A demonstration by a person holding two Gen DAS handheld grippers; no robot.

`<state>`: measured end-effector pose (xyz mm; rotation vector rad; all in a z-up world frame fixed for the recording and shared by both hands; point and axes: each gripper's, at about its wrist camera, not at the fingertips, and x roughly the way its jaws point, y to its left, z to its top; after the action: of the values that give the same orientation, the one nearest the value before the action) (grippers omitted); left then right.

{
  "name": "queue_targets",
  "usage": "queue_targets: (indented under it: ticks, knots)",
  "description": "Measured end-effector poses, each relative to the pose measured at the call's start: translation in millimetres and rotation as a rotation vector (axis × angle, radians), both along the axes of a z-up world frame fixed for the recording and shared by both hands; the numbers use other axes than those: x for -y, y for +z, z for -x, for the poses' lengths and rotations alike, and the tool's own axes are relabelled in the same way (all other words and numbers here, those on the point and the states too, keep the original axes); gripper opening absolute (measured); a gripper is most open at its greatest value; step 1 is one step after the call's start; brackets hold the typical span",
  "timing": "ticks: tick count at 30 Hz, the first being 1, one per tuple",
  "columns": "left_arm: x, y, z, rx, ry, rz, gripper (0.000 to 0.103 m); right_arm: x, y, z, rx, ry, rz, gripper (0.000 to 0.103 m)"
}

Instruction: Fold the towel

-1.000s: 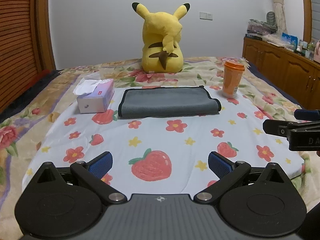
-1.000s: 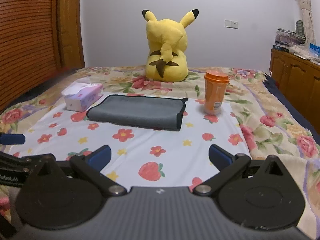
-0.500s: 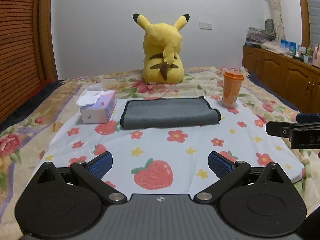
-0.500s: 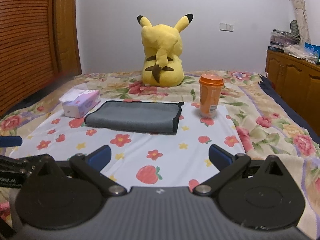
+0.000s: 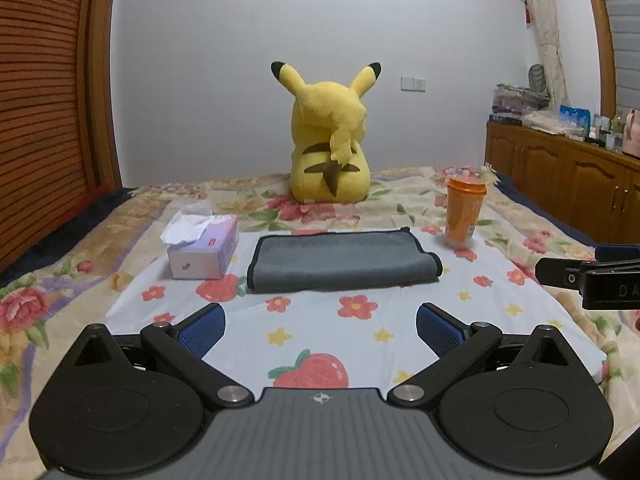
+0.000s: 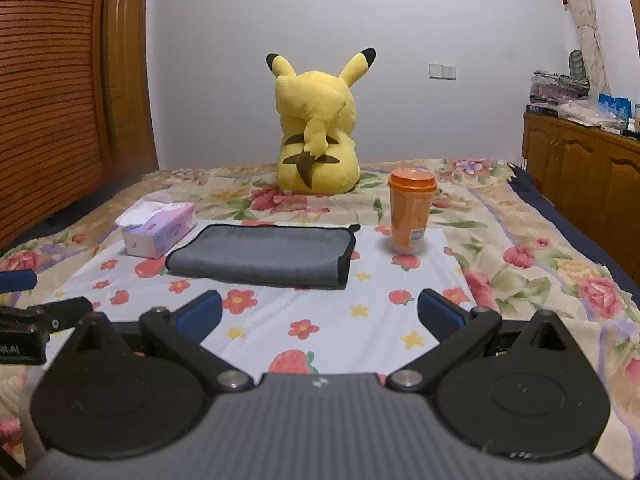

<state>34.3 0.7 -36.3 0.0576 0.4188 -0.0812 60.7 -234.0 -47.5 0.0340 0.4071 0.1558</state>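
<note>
A grey towel with black trim (image 5: 340,262) lies folded in a flat rectangle on the flower-print sheet, mid-bed; it also shows in the right wrist view (image 6: 266,256). My left gripper (image 5: 320,330) is open and empty, well short of the towel, low over the sheet. My right gripper (image 6: 318,316) is open and empty too, at a similar distance back. Each gripper's side shows at the edge of the other's view.
A tissue box (image 5: 202,246) stands left of the towel and an orange cup (image 5: 464,212) right of it. A yellow plush toy (image 5: 330,136) sits behind. A wooden cabinet (image 5: 568,184) runs along the right wall, slatted wood panels (image 5: 44,100) on the left.
Both grippers have drawn back and lowered, so the towel and bed objects sit farther off and lower in view. The towel has not moved. Both stay open.
</note>
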Motion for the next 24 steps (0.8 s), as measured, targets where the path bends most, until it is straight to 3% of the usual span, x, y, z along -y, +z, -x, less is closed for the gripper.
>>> queue_targets:
  ticks: [24]
  knots:
    - [0, 6, 6, 0.075, 0.009, -0.021, 0.103, 9, 8, 12, 0.098, -0.035, -0.019, 0.103]
